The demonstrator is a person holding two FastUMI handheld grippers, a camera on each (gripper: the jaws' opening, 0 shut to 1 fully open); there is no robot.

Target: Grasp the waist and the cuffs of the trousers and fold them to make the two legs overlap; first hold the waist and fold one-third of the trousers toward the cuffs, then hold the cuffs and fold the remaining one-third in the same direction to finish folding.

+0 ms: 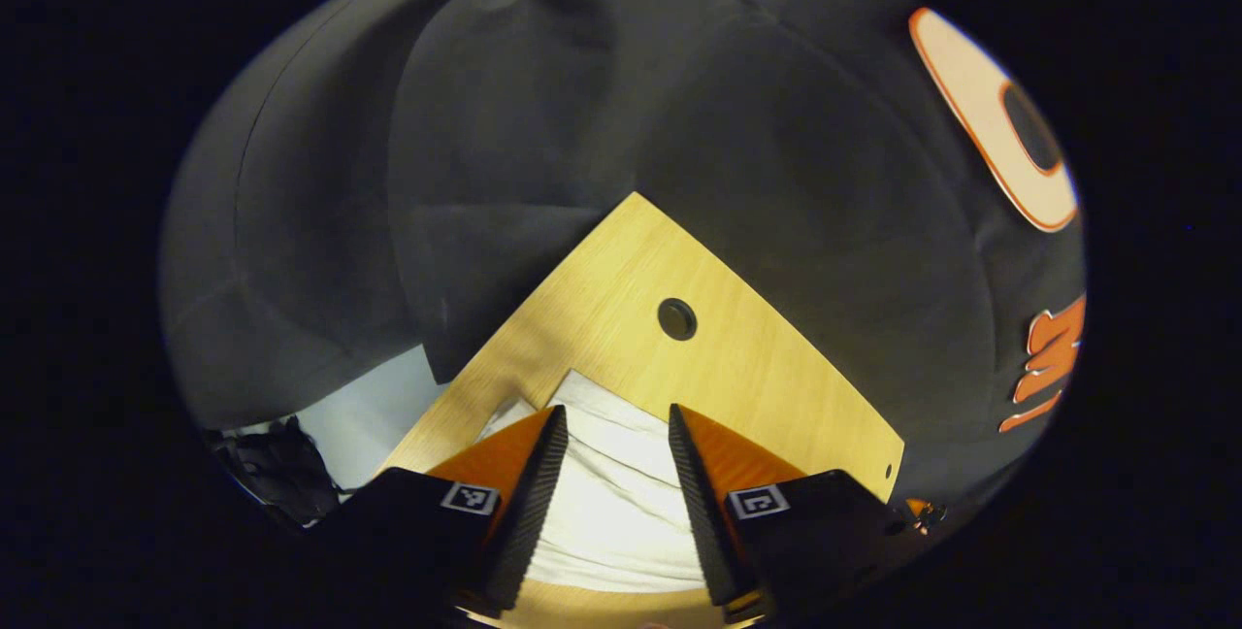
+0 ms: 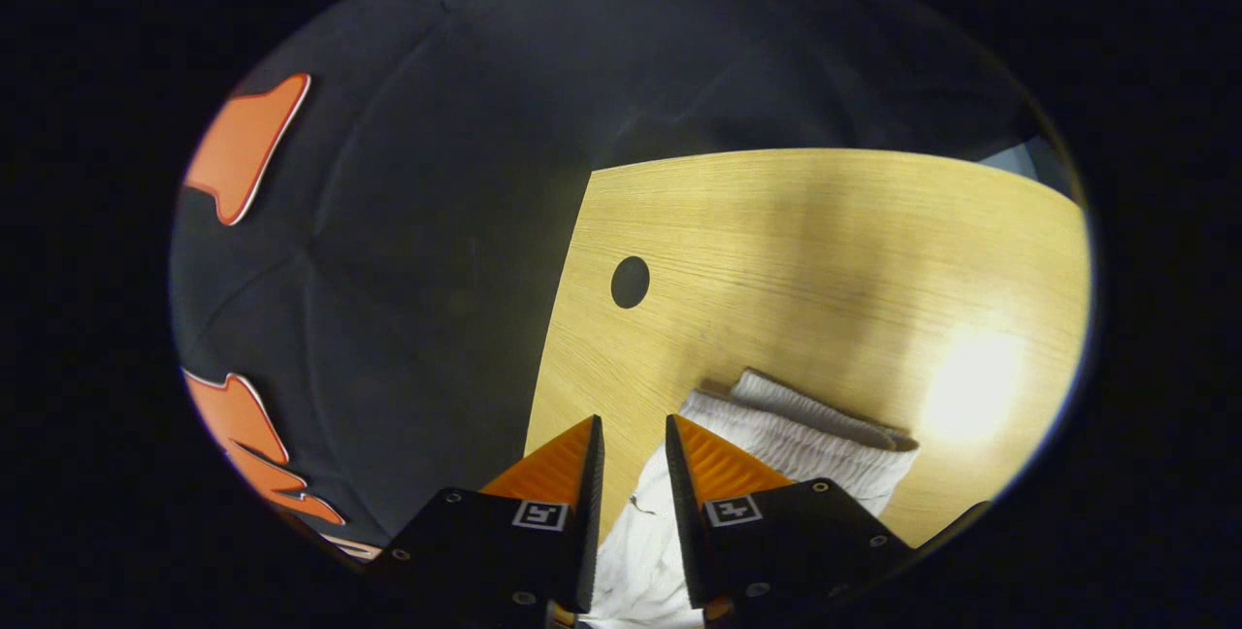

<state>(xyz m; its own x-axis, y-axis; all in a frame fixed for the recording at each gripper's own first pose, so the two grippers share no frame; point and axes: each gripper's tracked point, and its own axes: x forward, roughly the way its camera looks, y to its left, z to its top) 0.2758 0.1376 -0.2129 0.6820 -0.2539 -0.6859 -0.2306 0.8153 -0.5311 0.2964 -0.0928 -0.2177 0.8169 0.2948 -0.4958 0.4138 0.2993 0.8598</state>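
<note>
desk (image 2: 825, 250): bare wood across the upper right of the right gripper view, round hole (image 2: 630, 281) near its left edge
trousers (image 1: 611, 503): white, folded, bottom center
left gripper (image 1: 609, 425): jaws wide, straddling the cloth
right gripper (image 2: 631, 435): jaws narrow, cloth (image 2: 776, 435) between them, can't tell if pinched

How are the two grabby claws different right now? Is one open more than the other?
The left gripper has its fingers spread wide, while the right gripper keeps a narrow gap. The left gripper straddles a broad, flat stretch of the white trousers; the right gripper sits over their edge, near the ribbed waistband. Both hang low over the same trousers on the wooden table, and neither visibly pinches the cloth.
</note>
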